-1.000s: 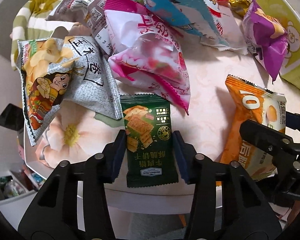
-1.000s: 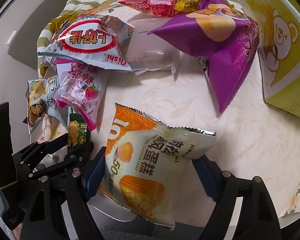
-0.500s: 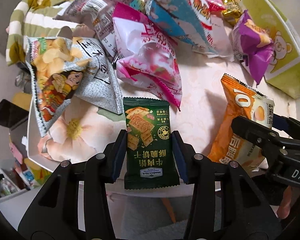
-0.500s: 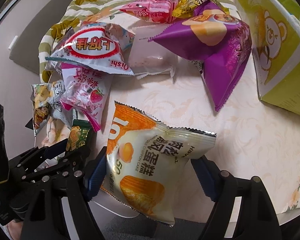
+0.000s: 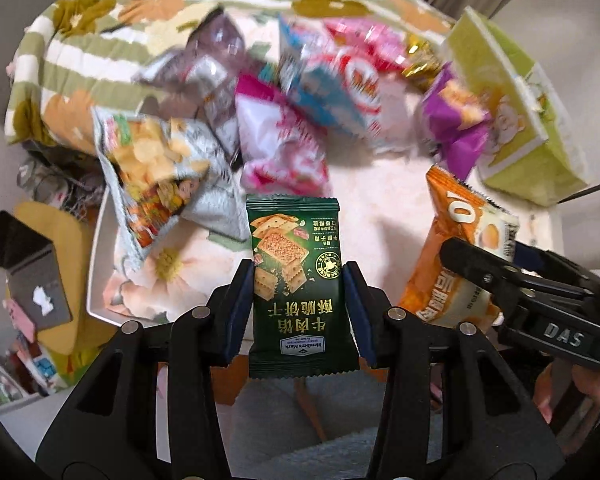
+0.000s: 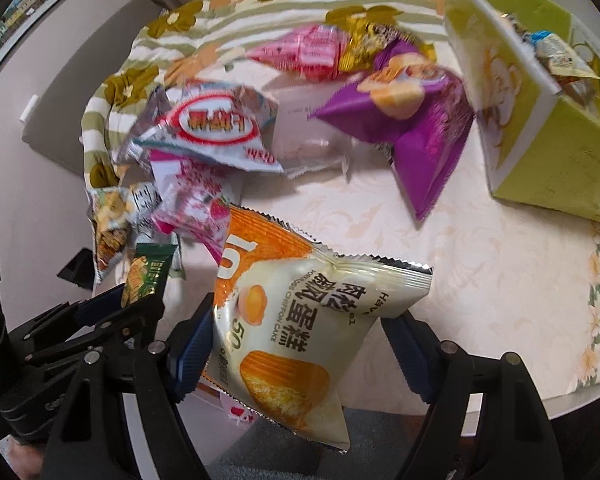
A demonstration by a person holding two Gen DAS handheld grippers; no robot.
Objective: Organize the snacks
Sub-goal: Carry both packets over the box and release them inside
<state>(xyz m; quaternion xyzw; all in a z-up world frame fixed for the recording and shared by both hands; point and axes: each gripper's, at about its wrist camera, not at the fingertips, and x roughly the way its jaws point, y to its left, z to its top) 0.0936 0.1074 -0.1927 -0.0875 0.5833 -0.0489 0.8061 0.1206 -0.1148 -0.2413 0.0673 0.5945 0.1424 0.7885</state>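
Pinching green cracker pack [image 5: 296,280] w/ left gripper [image 5: 299,308], up off the table [image 6: 480,272]. Squeezing orange cake bag [image 6: 300,328] w/ right gripper [image 6: 300,344], also lifted, near yellow-green box [image 6: 540,128].

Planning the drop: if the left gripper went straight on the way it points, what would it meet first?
Probably the pink bag, which lies just beyond the green packet that the left gripper holds; depth is unclear.

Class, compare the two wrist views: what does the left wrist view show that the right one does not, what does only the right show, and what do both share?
Only the left: the yellow cushion and clutter beside the table.
Only the right: wrapped sweets inside the green box, and a framed picture on the wall.
Both: the left gripper clamping the green cracker packet, the right gripper clamping the orange cake bag, and the purple bag.
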